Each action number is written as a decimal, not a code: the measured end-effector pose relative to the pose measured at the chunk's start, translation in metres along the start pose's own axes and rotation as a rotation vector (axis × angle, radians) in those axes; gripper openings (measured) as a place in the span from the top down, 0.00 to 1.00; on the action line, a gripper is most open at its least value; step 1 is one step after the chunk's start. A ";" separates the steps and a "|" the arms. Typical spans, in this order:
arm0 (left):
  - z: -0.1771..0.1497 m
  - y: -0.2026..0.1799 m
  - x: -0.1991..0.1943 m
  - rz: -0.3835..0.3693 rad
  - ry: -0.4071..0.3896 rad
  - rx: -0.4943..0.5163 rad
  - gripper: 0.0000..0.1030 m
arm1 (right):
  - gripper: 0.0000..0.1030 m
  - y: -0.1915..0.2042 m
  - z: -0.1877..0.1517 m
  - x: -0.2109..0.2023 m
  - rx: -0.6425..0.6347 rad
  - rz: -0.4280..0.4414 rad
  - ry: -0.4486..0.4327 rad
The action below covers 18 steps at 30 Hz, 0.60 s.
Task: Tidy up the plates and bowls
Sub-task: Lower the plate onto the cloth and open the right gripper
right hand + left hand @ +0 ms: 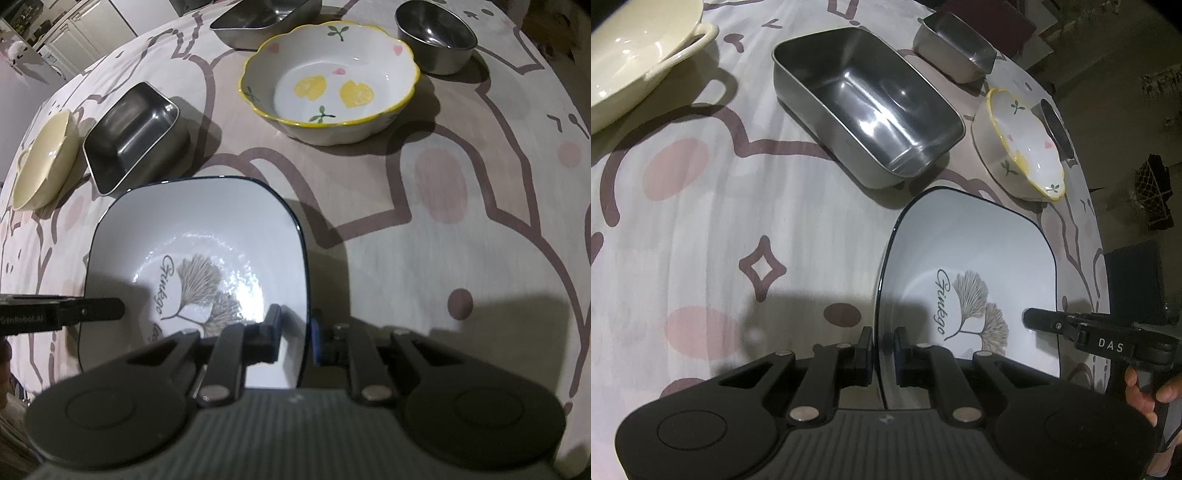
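We have the square plate pinched from both sides: our left gripper is clamped on its rim at about nine o'clock in the left wrist view, one finger inside the rim and one outside, and our right gripper is clamped the same way on the opposite rim, at about three o'clock in the right wrist view. Both pairs of jaws are pressed nearly together, with only the thin plate edge between them. We judge that we grip it at two opposite edges because the plate is wide and glazed, so a single pinch would let it tip or slip. The plate sits low over the tablecloth, close to the table's near edge; whether it is resting or just lifted we cannot tell. At twelve o'clock from it in the left wrist view stands the large steel tray, with the flowered bowl at about one o'clock, a small steel tray beyond, and the cream dish off at ten o'clock. A round steel bowl sits beside the flowered bowl.
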<state>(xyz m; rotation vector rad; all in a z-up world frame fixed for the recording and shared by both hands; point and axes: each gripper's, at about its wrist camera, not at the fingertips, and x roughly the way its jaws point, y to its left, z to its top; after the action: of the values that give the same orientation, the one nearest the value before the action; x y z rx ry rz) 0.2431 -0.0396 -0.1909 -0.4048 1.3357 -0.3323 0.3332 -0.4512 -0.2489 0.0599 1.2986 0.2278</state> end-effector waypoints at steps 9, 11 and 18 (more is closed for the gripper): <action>0.001 -0.003 0.000 0.011 0.000 0.029 0.89 | 0.82 0.000 0.000 0.000 0.001 0.001 0.001; 0.002 -0.004 -0.001 0.015 -0.005 0.037 0.87 | 0.82 0.001 -0.001 0.000 0.002 0.000 0.002; 0.001 -0.004 -0.002 0.023 -0.004 0.051 0.80 | 0.81 0.001 -0.002 0.000 0.005 0.001 0.014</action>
<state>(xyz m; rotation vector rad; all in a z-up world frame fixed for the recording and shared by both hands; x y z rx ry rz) 0.2436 -0.0423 -0.1875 -0.3466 1.3248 -0.3456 0.3312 -0.4499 -0.2494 0.0635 1.3130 0.2266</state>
